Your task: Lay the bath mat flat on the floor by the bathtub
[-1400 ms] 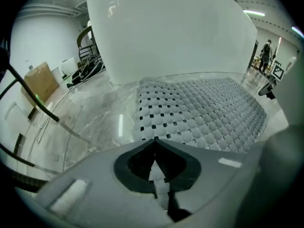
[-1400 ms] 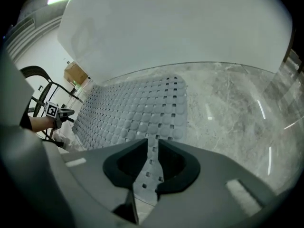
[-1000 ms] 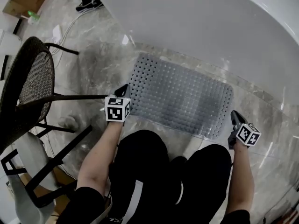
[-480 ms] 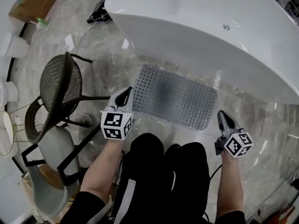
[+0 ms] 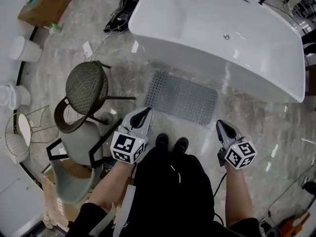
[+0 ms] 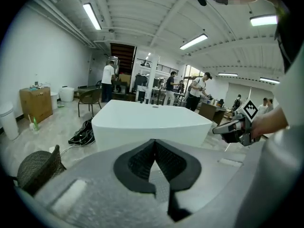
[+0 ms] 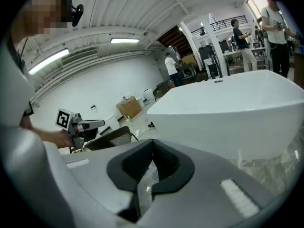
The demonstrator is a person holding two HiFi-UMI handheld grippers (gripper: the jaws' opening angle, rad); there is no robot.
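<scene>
No text, label, brand or number can be read anywhere here.

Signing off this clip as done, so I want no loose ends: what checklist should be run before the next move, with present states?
1. Bath mat lies flat, no folds: ok.
2. Mat beside the bathtub: ok.
3. Left tool shut, empty: ok.
4. Right tool shut, empty: ok.
5. Wicker chair apart from mat: ok.
6. Mat's underside gripping the floor: cannot tell.
</scene>
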